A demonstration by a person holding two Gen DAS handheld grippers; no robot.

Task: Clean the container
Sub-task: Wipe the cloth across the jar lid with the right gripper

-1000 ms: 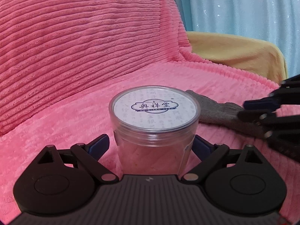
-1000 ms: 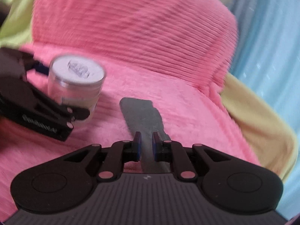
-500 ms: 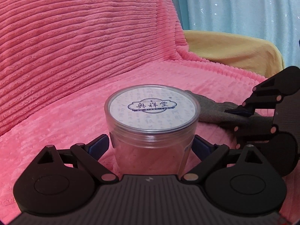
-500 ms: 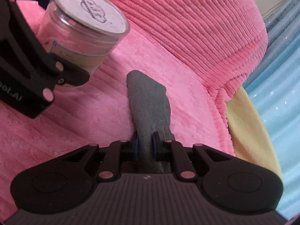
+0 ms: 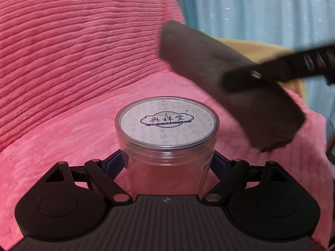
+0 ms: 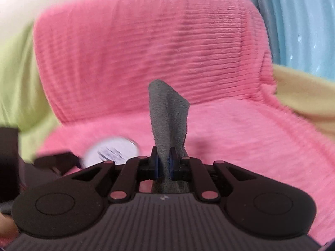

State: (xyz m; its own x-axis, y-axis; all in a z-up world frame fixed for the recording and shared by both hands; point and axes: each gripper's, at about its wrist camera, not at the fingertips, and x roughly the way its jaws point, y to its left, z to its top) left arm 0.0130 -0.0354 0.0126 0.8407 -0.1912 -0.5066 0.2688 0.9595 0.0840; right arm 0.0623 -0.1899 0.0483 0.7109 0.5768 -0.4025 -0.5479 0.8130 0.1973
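A clear plastic container with a white printed lid stands upright between the fingers of my left gripper, which is shut on its sides. It shows blurred in the right wrist view, low and left. My right gripper is shut on a grey cloth and holds it in the air. In the left wrist view the cloth hangs above and to the right of the container, apart from it.
A pink ribbed blanket covers the seat and backrest of a chair. A yellow cushion lies at the right, a green fabric at the left. Light blue curtains hang behind.
My right gripper has lifted the grey cloth off the blanket and brought it up beside the container. The left gripper keeps its hold on the container.
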